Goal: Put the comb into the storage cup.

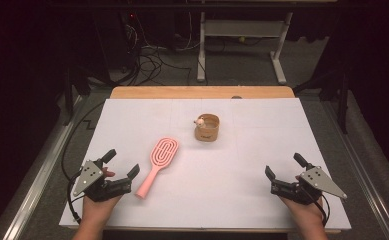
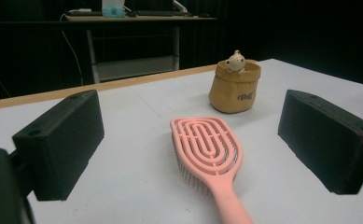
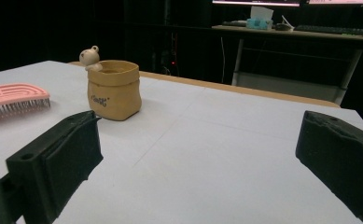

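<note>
Both grippers rest at the bench's near edge, jaws spread wide and empty: left gripper (image 1: 119, 167) beside the pink hairbrush (image 1: 158, 165) handle, right gripper (image 1: 285, 168) apart. The tan pot (image 1: 207, 127) stands mid-bench, likely the brush's destination.

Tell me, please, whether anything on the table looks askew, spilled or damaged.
Nothing stands out. The pink hairbrush lies flat, bristles down, at a slant near the left claw. The tan bag-shaped pot with a small bear figure on its rim stands upright beyond it. Both claws are open and hold nothing.
</note>
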A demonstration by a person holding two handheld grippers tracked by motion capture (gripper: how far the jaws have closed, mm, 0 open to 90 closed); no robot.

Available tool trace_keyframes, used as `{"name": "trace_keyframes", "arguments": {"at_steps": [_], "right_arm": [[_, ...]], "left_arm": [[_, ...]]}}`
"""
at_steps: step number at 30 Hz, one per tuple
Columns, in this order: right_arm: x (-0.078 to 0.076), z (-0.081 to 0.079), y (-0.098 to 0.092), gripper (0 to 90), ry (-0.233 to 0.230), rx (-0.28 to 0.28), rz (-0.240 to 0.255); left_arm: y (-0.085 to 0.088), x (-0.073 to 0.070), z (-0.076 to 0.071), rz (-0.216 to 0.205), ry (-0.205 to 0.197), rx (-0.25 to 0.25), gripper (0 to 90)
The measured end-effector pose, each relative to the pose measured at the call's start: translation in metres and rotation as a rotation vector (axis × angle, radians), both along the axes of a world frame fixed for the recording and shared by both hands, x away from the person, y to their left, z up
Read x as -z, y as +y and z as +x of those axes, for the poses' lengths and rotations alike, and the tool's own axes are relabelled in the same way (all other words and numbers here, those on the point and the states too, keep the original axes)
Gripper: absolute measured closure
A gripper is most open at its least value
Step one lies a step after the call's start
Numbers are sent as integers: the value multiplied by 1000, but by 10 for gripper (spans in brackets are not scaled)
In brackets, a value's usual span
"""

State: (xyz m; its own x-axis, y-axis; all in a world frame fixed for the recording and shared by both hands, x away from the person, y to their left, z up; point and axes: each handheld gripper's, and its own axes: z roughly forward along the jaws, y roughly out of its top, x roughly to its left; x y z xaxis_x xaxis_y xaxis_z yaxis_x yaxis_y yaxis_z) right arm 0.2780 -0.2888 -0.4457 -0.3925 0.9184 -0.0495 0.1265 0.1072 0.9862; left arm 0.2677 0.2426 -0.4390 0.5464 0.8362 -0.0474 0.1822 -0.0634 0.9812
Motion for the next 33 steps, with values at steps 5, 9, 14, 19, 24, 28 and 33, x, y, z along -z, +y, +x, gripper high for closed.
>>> {"name": "trace_keyframes", "arguments": {"at_steps": [5, 9, 14, 19, 24, 28, 33], "right_arm": [[0, 0, 0, 5, 0, -1, 0], [-1, 0, 0, 6, -4, -1, -1], [-1, 0, -1, 6, -5, 1, -3], [-1, -1, -1, 6, -8, 2, -7], [-1, -1, -2, 7, -9, 5, -6], [-1, 0, -2, 7, -7, 6, -6], [0, 0, -3, 9, -4, 4, -4]], "left_arm": [[-3, -1, -3, 18, -9, 16, 140], [-7, -2, -3, 31, 4, 31, 263], [-16, -5, -4, 110, 44, 51, 341], [-18, -4, -2, 108, 93, 88, 452], [-15, -1, 5, 54, 202, 145, 587], [-16, 2, 12, 45, 265, 182, 726], [-29, 5, 10, 171, 273, 212, 884]]}}
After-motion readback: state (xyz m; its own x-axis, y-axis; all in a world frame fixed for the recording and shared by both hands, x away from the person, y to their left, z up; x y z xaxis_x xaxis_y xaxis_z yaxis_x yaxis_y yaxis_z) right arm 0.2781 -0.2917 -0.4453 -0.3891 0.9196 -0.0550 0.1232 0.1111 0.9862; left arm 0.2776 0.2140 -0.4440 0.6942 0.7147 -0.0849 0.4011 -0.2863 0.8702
